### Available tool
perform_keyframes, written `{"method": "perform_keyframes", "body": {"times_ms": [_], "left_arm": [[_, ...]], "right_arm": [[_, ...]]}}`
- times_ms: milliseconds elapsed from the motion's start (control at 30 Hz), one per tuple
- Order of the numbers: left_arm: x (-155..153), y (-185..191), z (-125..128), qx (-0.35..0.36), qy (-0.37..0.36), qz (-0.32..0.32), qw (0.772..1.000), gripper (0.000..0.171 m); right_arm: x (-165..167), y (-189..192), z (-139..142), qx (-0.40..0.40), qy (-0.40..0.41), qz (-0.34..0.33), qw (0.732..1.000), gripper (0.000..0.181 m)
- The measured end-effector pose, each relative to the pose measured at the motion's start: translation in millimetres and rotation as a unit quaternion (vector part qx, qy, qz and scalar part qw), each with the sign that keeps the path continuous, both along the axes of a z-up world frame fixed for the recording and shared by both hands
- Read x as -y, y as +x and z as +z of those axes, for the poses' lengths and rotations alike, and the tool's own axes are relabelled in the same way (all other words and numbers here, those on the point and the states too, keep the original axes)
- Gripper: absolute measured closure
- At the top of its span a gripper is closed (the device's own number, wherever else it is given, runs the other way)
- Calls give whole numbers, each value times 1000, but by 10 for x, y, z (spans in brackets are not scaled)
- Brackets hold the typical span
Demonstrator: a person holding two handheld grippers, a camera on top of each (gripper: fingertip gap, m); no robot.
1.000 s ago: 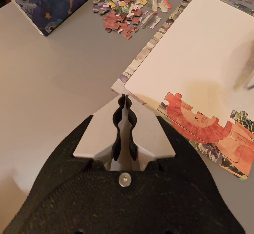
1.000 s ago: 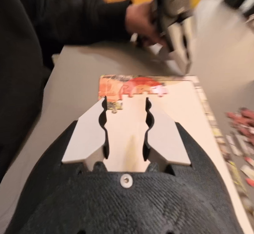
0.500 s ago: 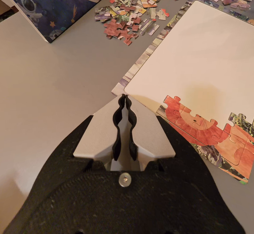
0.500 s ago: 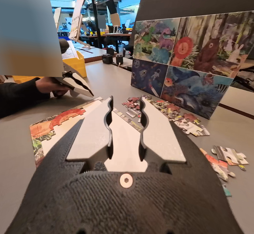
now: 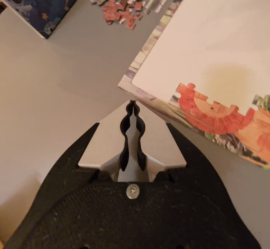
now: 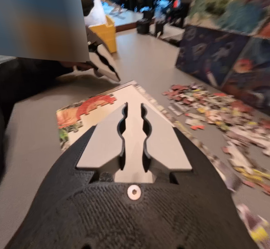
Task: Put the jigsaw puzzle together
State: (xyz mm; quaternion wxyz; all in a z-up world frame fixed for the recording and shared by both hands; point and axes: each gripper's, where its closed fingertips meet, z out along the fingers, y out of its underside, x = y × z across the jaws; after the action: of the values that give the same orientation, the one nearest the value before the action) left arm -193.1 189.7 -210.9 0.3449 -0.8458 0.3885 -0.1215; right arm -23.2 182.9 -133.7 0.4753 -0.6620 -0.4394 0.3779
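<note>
My left gripper [image 5: 133, 101] has its jaws pinched together at the tips with nothing between them, sitting just off the near corner of the puzzle tray [image 5: 207, 40] on the grey surface [image 5: 58, 81]. My right gripper [image 6: 134, 104] is above the tray [image 6: 128, 94] with its jaws a narrow gap apart and empty. I see the joined lion pieces [image 5: 211, 116] along the tray's near edge, the loose pieces [image 6: 204, 107] heaped beside the tray, and the picture box [image 5: 36, 4] just beyond them.
</note>
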Motion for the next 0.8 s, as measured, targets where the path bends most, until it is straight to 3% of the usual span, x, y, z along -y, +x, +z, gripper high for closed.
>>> {"method": "perform_keyframes", "body": {"times_ms": [167,233,367,800], "left_arm": [[366,91,-44,63,-85,-100,989,171],[393,68,-45,56,-81,-109,989,171],[520,163,-54,61,-97,-147,982,171],[528,207,-57,58,-94,-147,983,171]], "right_arm": [[374,-572,-369,113,-66,109,985,173],[302,-746,-534,172,-57,84,980,181],[152,-914,-775,268,-31,45,962,181],[406,-1103,-803,265,-27,94,959,181]]}}
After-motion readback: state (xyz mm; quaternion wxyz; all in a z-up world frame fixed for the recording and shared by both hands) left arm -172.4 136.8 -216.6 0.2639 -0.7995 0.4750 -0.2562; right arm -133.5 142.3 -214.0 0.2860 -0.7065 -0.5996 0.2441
